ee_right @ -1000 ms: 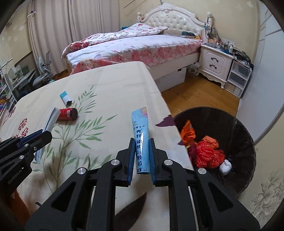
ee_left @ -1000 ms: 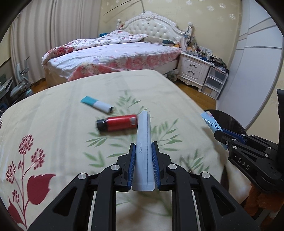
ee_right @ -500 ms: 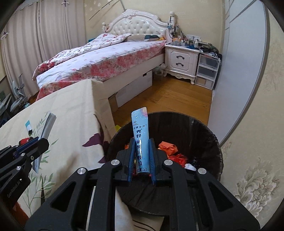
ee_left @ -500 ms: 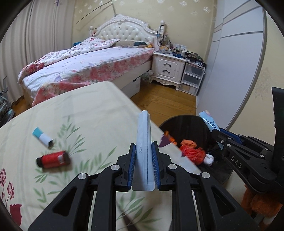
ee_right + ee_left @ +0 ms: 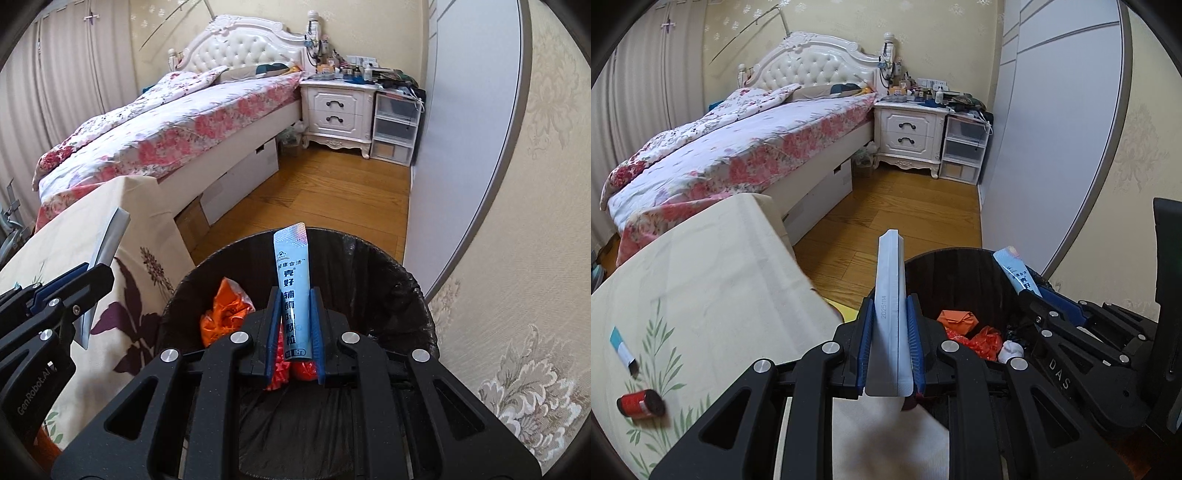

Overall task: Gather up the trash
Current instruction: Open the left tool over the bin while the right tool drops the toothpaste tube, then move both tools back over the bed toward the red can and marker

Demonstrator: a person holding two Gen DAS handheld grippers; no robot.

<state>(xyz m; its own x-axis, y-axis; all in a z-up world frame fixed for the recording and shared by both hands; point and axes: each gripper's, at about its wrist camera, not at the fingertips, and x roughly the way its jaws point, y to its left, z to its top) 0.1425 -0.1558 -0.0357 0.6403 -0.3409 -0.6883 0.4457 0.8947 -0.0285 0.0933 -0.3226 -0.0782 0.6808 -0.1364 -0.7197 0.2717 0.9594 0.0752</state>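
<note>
Holding my right claw [image 5: 293, 325] clenched on the blue sachet [image 5: 292, 291] over the black bin [image 5: 413, 295] at lower centre, I am keeping my left claw [image 5: 889, 350] gripping the grey strip [image 5: 889, 314] near the bin rim, ready for dropping both.

grippers: 2, left [image 5: 890, 354], right [image 5: 293, 332] | sachets held: 2, grey [image 5: 889, 314], blue [image 5: 293, 295] | table, lower left: 1 red canister [image 5: 641, 403], 1 teal-white packet [image 5: 623, 347] | bins: 1 [image 5: 421, 295] | orange-red wrappers inside: perhaps 3, partly hidden
</note>
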